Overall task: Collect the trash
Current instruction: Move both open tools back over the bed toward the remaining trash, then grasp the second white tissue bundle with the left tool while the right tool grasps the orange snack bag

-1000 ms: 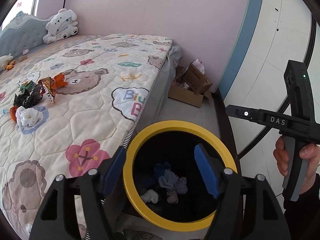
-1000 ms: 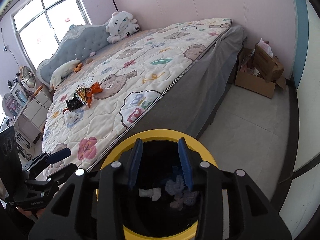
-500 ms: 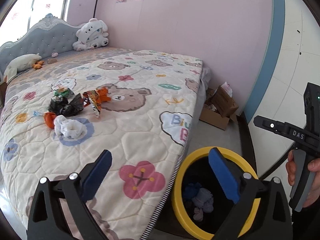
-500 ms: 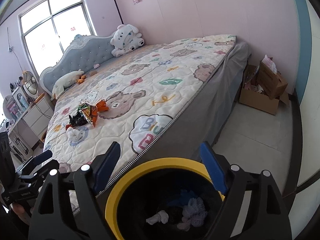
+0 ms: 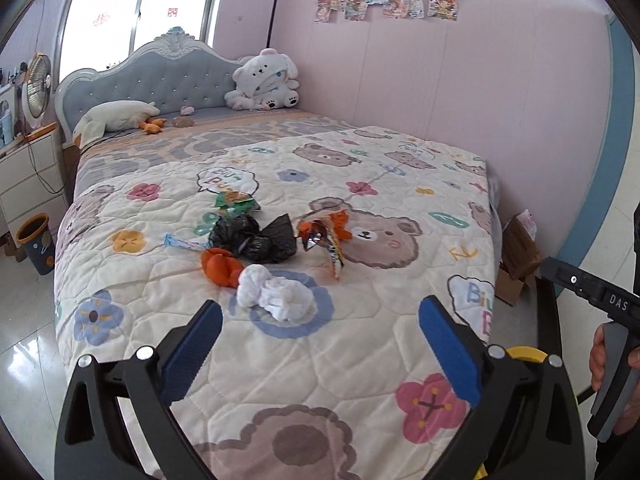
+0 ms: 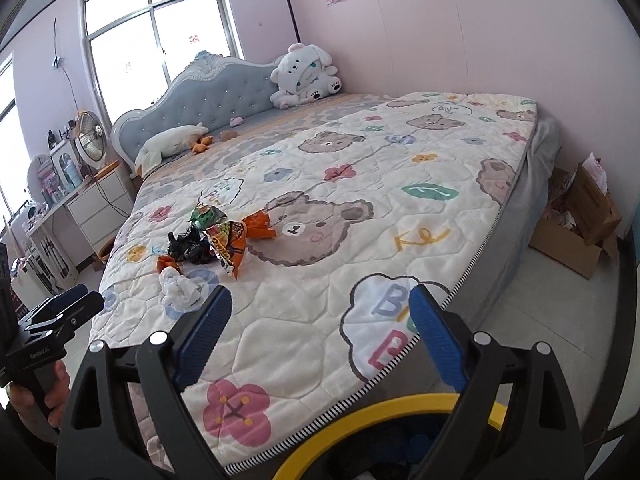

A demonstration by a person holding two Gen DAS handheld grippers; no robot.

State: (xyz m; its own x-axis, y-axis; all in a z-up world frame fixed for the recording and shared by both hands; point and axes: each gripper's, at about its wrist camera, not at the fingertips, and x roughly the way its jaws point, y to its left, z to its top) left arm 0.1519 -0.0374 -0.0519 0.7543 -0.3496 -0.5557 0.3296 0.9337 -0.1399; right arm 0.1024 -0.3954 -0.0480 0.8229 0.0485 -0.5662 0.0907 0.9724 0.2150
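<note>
- Yellow-rimmed bin (image 6: 384, 420), nearest, at the bed's foot: contents hidden.
- Left gripper (image 5: 320, 344) spread wide and empty; right gripper (image 6: 320, 336) empty, opening.
- Beyond the bin, mid-quilt (image 5: 360, 360): white wad (image 5: 276, 294), black bags (image 5: 256, 238), wrappers (image 5: 324, 236) uncollected.

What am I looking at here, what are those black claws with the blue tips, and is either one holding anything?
They are handheld grabbers, not robot arms. A person holds one in each hand, and each carries a wide-angle camera that looks along its two blue-padded fingers. One picture comes from the left gripper, the other from the right gripper.

The left view also shows the person's other hand on the right grabber's handle.

Both look across a bed with a bear-print quilt. On it lies a small pile of trash: a white crumpled wad, a black plastic bag, an orange scrap and snack wrappers.

A yellow-rimmed bin stands beside the bed.

Neither holds anything. The left jaws stand wide open, the right are opening, both empty.
</note>
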